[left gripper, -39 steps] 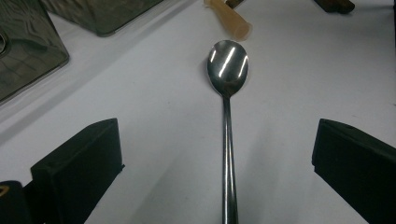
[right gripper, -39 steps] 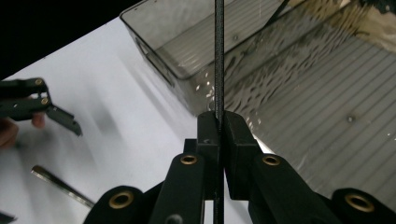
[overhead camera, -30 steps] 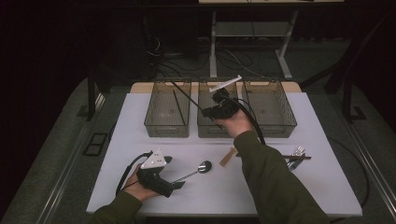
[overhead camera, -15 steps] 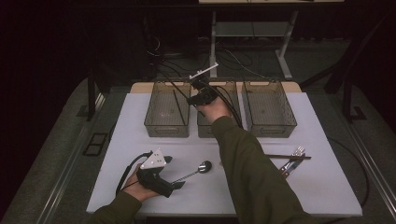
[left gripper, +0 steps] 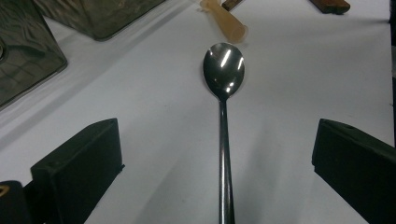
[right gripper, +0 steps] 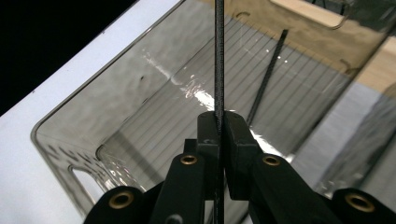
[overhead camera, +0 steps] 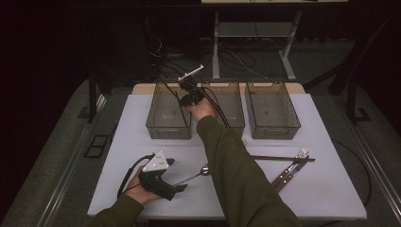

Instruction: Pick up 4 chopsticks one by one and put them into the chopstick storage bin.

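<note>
Right tongs (right gripper: 218, 122) are pinched narrow on a thin black stick (right gripper: 218, 56), which rises straight out beyond their tips, above the open left bin (right gripper: 116, 107). Left tongs (left gripper: 219, 140) stand wide, resting low on the white worktop (overhead camera: 307, 198), with a spoon (left gripper: 224, 70) lying untouched between the jaws, bowl away from them.

The bin below the right tongs is deep and clear-walled, with a ribbed floor where another stick (right gripper: 268, 74) already lies. There is plenty of room for a drop, though the rim near the tips could catch a long stick.

The stick looks light, stiff and smooth, so it is likely to pivot in a single pinch. A hold nearer its middle would steady it. The spoon seems rigid and slippery, and its slim handle is the better place to grasp.
</note>
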Demonstrator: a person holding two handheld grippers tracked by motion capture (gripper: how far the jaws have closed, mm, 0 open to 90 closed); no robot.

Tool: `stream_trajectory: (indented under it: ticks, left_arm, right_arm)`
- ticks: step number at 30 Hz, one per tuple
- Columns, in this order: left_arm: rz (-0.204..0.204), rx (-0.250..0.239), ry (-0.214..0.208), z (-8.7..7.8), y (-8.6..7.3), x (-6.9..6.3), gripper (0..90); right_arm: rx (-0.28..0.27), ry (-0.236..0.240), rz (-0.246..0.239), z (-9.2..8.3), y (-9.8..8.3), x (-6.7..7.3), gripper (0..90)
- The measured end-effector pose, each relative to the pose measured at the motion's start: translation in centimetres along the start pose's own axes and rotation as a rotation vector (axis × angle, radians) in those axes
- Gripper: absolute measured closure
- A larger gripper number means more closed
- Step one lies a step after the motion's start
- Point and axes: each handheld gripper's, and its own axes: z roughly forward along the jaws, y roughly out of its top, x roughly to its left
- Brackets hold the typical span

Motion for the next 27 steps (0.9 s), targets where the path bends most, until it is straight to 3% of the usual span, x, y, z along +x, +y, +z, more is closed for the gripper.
stream_trajectory:
  ticks: [9, 12, 15, 27]
  left_arm:
    - [0.009, 0.002, -0.004, 0.1, 0.0, -0.1, 0.6]
    - [0.008, 0.002, -0.005, 0.0, 0.0, -0.1, 0.6]
    - [0.005, 0.003, -0.006, 0.0, 0.0, -0.1, 0.6]
    - [0.007, 0.004, -0.005, 0.1, 0.0, -0.1, 0.6]
  right_arm:
    - [0.030, 0.005, 0.033, 2.3, -0.4, 0.5, 84.4]
    - [0.024, 0.012, 0.040, 2.4, -0.5, 0.5, 68.9]
    - [0.010, 0.018, 0.024, 2.1, -0.5, 0.6, 59.9]
    - [-0.048, 0.058, -0.024, -0.9, -0.9, 0.6, 47.9]
